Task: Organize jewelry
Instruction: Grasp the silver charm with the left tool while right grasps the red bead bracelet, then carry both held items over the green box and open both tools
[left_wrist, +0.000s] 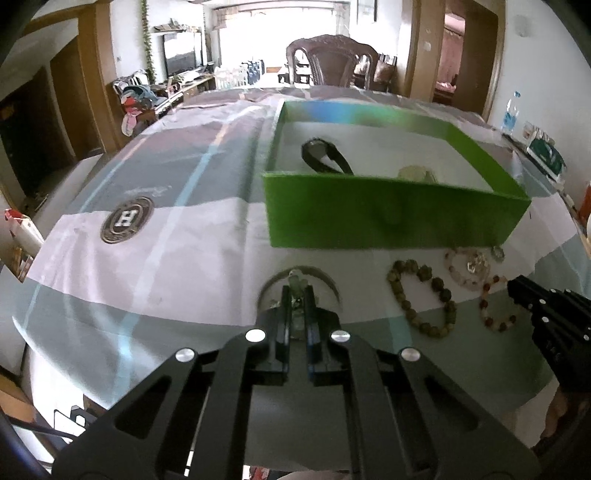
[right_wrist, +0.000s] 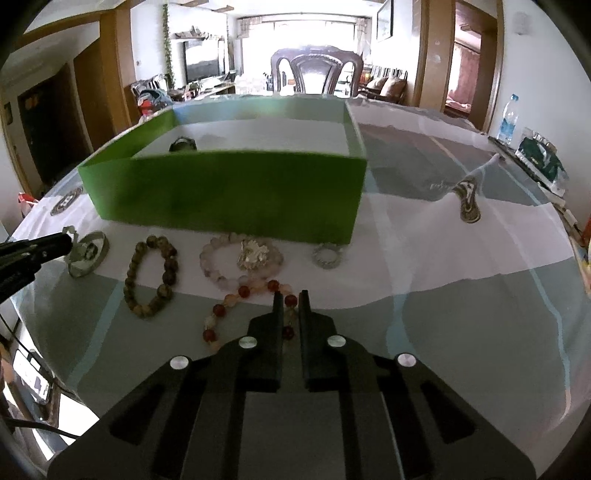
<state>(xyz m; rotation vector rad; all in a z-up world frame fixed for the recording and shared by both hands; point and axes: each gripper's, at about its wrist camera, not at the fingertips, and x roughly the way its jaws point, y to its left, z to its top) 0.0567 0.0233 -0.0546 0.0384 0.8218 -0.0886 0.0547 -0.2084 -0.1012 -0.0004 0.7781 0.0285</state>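
Note:
A green box (left_wrist: 388, 218) (right_wrist: 229, 199) stands on the cloth-covered table and holds a black watch (left_wrist: 325, 155) and a pale bracelet (left_wrist: 415, 172). My left gripper (left_wrist: 298, 291) is shut on a clear bangle with a charm (left_wrist: 295, 280) (right_wrist: 86, 254), just in front of the box. My right gripper (right_wrist: 288, 295) is shut on a red and white bead bracelet (right_wrist: 240, 295) (left_wrist: 491, 295) on the cloth. An olive bead bracelet (left_wrist: 421, 295) (right_wrist: 151, 277), a pink bead bracelet with a silver charm (right_wrist: 240, 262) (left_wrist: 467, 266) and a small silver ring (right_wrist: 325, 256) lie between them.
The striped tablecloth (left_wrist: 166, 240) has round logo patches (left_wrist: 127, 219) and a raised fold at the right (right_wrist: 469, 192). A dark wooden chair (right_wrist: 314, 70) stands behind the table. A water bottle (right_wrist: 508, 118) and a green packet (right_wrist: 539, 158) sit at the right edge.

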